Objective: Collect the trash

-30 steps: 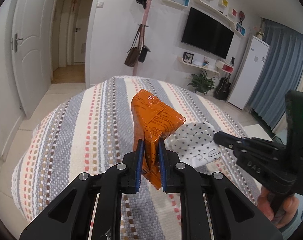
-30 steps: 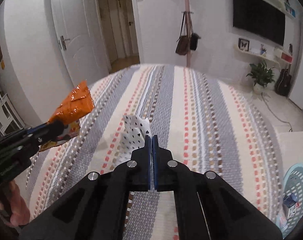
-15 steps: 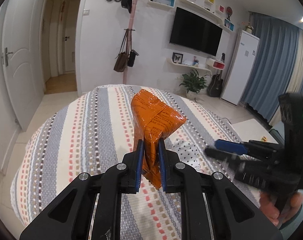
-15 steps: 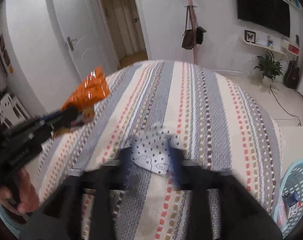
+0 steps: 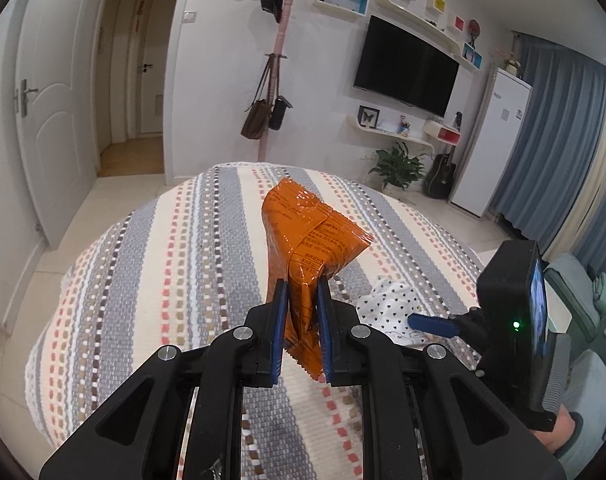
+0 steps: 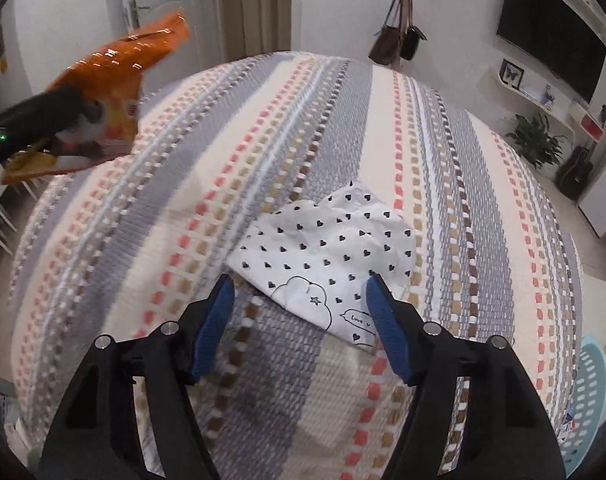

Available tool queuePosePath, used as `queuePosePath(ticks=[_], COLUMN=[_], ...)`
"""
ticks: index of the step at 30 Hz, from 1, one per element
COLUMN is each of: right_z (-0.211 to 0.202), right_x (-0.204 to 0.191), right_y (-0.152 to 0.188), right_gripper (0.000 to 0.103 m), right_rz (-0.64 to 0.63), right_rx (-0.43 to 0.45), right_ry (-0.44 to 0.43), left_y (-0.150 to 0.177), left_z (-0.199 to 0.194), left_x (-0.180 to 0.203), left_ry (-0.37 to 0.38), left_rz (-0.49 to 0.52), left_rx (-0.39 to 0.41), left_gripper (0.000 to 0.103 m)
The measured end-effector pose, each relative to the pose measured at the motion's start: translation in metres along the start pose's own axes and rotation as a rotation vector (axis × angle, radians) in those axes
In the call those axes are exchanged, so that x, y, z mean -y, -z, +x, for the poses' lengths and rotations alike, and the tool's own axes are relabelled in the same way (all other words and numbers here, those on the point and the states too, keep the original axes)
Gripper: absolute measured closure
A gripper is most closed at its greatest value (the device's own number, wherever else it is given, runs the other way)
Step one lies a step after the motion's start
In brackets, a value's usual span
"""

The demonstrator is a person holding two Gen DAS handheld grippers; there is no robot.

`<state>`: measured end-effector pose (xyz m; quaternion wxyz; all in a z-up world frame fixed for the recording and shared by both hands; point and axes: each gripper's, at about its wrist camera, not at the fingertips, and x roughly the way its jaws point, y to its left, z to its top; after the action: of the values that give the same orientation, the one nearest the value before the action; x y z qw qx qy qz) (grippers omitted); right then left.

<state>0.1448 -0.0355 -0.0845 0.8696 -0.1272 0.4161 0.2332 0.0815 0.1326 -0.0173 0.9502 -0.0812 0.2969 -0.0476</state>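
Observation:
My left gripper (image 5: 301,284) is shut on an orange snack wrapper (image 5: 307,232) and holds it up above the striped bed cover (image 5: 163,264). The wrapper also shows at the upper left of the right wrist view (image 6: 115,76). A crumpled white paper with black hearts (image 6: 327,252) lies on the cover; it also shows in the left wrist view (image 5: 391,308). My right gripper (image 6: 299,288) is open, low over the cover, its blue fingertips on either side of the paper's near edge.
A light blue perforated basket (image 6: 591,392) with some items stands on the floor at the right of the bed. A coat rack (image 5: 277,80), a wall TV (image 5: 407,64), a plant (image 5: 399,168) and a white door (image 5: 51,120) lie beyond.
My right gripper has opened from shut and moved forward and down to the heart-print paper. My left gripper has kept its hold on the orange wrapper and has risen slightly.

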Motion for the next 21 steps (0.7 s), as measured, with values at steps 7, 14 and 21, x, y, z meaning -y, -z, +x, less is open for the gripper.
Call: queuePosePath(ticks=[7, 14, 21], right_z=[0.000, -0.035, -0.097], right_x=[0.010, 0.033, 0.095], right_y=[-0.005, -0.012, -0.013], right_gripper=[0.084, 0.100, 0.100], right_rz=[0.007, 0.077, 0.218], right_rx=[0.025, 0.115, 0.246], right_ry=[0.020, 0.032, 0.064], left_y=[-0.001, -0.013, -0.025], left_z=[0.009, 0.013, 0.019], left_x=[0.005, 0.025, 0.078], left_ry=[0.007, 0.025, 0.085], left_rz=[0.010, 0.050, 0.149], left_rx=[-0.014, -0.002, 0.021], left_gripper=[0.090, 0.090, 0.090])
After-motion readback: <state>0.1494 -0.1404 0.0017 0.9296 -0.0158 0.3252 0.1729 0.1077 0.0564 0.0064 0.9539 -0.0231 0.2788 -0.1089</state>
